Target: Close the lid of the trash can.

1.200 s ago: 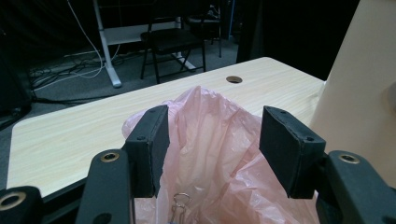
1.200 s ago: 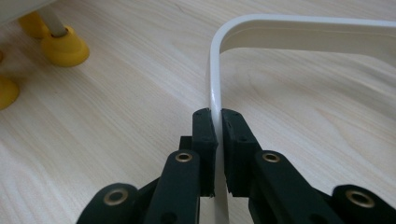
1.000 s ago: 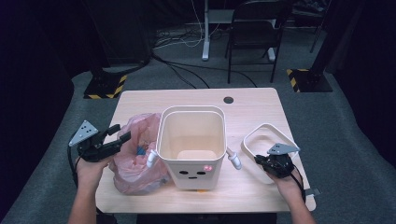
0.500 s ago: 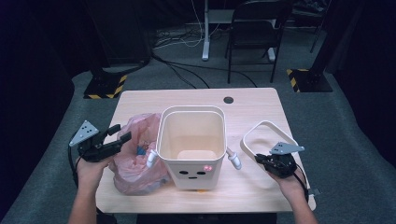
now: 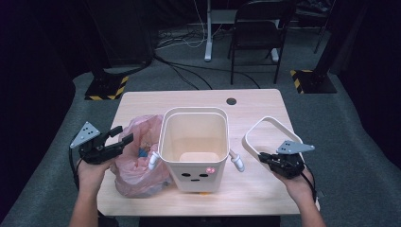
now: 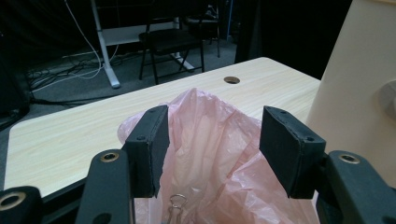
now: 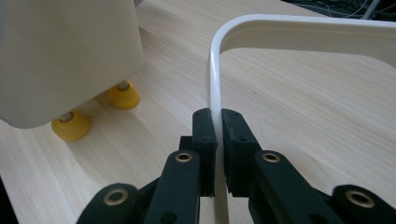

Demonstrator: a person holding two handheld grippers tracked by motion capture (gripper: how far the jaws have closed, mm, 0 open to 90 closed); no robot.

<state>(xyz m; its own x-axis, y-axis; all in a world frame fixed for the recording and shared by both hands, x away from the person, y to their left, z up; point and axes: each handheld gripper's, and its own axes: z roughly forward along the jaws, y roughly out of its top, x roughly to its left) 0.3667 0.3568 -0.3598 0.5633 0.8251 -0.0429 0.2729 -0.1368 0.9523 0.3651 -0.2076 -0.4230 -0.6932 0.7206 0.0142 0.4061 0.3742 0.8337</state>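
High view looks down on whole table (image 5: 246,101); gripper views sit close, sharing the cream bin (image 5: 194,146).

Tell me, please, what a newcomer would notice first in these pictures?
Probably the cream bin with a small face, standing at the middle of the table. At its left lies a pink plastic bag, between the open left gripper jaws. At its right, the right gripper pinches a white ring frame.

The table (image 5: 255,101) was lit brightly and evenly from above. Beyond the table, the room lay dim. The high view was slightly soft.
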